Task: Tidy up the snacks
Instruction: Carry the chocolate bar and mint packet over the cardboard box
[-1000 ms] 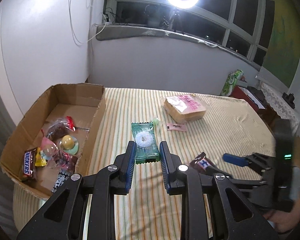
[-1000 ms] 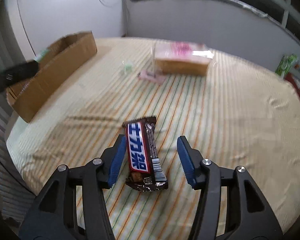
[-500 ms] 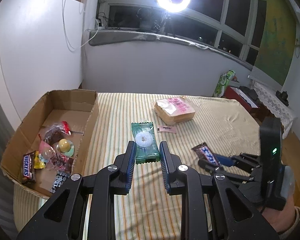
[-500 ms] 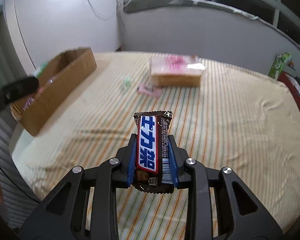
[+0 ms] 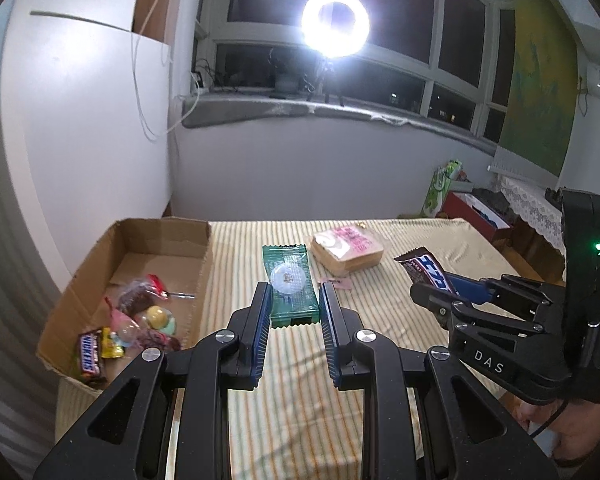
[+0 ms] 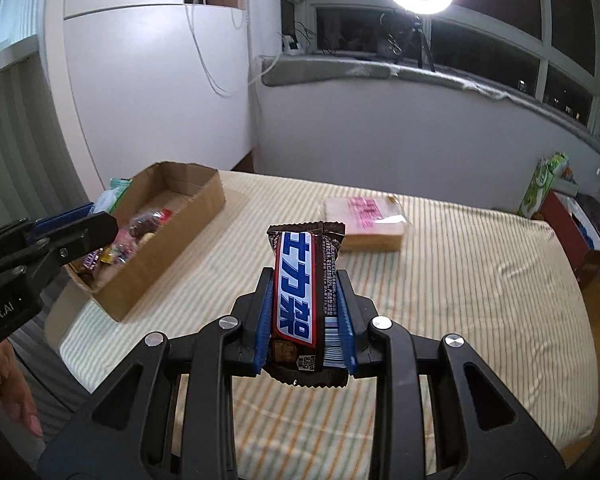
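Between the right gripper's [image 6: 305, 320] blue pads, a chocolate bar [image 6: 300, 300] is pinched, lifted clear of the striped tablecloth [image 6: 480, 300]. Left gripper [image 5: 294, 324] clamps a green packet [image 5: 290, 284], seemingly off the cloth too. Cardboard box [image 5: 160, 236] of sweets sits left; wrapped bread [image 5: 346, 248] lies farther back.

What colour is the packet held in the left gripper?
Green packet, with a round clear window; left wrist view shows it best.
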Motion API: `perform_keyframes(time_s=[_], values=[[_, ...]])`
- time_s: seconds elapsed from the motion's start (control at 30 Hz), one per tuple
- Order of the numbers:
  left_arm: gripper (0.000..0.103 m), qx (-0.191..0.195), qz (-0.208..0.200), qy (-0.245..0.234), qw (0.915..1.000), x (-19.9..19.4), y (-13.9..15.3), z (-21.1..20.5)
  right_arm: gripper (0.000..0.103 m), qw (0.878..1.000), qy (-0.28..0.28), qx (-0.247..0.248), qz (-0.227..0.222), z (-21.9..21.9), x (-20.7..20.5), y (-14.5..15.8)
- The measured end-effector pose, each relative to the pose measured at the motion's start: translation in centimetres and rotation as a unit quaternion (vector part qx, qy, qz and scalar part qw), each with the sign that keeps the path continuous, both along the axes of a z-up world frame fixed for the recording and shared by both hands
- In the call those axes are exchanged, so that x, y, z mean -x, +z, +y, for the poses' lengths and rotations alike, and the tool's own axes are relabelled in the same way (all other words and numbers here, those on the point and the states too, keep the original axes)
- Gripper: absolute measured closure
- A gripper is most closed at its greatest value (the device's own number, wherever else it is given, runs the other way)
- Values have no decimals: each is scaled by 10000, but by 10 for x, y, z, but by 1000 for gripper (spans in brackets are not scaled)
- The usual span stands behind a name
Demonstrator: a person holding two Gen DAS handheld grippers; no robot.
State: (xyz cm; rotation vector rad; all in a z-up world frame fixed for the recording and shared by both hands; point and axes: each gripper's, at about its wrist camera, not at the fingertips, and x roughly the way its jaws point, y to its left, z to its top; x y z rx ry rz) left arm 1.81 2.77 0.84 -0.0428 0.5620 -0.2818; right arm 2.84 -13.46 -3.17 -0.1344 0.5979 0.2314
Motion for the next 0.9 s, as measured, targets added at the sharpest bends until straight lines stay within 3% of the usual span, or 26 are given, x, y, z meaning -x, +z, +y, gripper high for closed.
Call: perform_keyframes(time_s=[0.3, 0.9], values=[[81, 57, -191, 162, 9997, 11, 6, 35, 74, 9994, 263, 174, -148, 49, 8, 12], [81, 112, -294, 917, 9953, 5, 3, 127, 74, 9928, 1078, 462, -232, 173, -2, 13]])
